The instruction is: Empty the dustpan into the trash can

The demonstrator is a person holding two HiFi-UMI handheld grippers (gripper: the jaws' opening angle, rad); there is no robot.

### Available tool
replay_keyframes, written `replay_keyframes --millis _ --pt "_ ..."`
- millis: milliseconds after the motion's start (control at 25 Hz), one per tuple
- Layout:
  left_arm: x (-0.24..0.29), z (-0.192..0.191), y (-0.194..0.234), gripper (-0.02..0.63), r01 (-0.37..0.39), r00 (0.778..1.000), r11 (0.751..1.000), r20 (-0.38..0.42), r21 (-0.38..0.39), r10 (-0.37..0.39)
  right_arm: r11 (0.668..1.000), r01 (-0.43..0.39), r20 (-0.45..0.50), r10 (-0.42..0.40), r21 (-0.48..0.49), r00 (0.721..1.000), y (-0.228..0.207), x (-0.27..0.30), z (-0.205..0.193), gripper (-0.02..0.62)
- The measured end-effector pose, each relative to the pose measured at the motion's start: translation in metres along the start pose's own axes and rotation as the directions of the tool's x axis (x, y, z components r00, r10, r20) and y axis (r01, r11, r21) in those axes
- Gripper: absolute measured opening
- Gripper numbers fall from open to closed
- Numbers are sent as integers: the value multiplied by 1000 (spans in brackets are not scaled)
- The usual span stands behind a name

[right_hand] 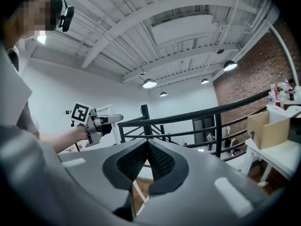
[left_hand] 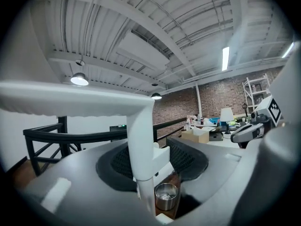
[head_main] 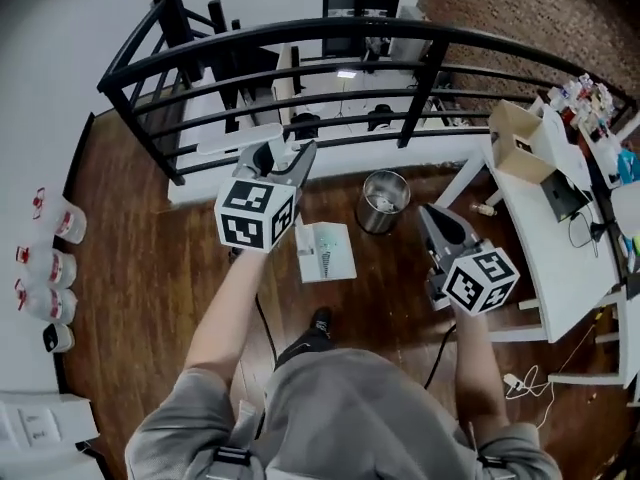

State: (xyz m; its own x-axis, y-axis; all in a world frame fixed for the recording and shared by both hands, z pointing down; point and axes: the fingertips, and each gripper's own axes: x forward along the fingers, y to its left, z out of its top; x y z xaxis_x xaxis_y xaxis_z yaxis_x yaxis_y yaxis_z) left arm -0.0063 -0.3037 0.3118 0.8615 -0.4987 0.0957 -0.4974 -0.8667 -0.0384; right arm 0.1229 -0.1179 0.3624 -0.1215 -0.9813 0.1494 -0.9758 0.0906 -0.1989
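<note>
Seen from the head view, the left hand-held gripper [head_main: 290, 156] clamps the upright stem of the white dustpan [head_main: 330, 253]. The pan sits below and just right of that gripper, over the wooden floor [head_main: 150, 268]. The steel trash can [head_main: 385, 200] stands just ahead and right of the pan, between the two grippers. The gripper's own body hides part of the stem, and whether the pan touches the floor cannot be told. The right hand-held gripper [head_main: 430, 213] is just right of the can with nothing in it. A black railing [head_main: 300, 38] runs ahead of both grippers, a white counter [head_main: 545, 238] with a cardboard box [head_main: 515, 138] lies right of the right one, and bottles [head_main: 50, 268] line the wall far to the left. In the left gripper view the pads press on the stem from both sides. A toothed crossbar tops the stem above the jaws, and the stem partly covers the trash can [left_hand: 165, 197], which sits low ahead and slightly right. In the right gripper view the jaw tips meet, empty, facing the railing [right_hand: 202, 114]. The left hand-held gripper [right_hand: 120, 118] shows off to the left, and the dustpan there is too small to make out.
</note>
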Motion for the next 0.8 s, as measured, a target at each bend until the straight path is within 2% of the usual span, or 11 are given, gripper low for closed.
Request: replay_keyframes --millis 200,400,640,800 --pt "73 33 10 189 97 994 995 50 -9 -96 994 108 21 -108 -1 994 -38 19 22 0" --pt "149 49 11 187 155 985 988 77 -11 -153 977 211 11 -211 37 977 -85 26 18 0" --pt "232 44 -4 186 175 983 984 55 -2 -175 957 281 22 -283 67 959 -152 24 22 0" --pt "285 36 -13 186 156 988 988 16 3 -156 954 288 52 -293 80 955 -203 26 33 0"
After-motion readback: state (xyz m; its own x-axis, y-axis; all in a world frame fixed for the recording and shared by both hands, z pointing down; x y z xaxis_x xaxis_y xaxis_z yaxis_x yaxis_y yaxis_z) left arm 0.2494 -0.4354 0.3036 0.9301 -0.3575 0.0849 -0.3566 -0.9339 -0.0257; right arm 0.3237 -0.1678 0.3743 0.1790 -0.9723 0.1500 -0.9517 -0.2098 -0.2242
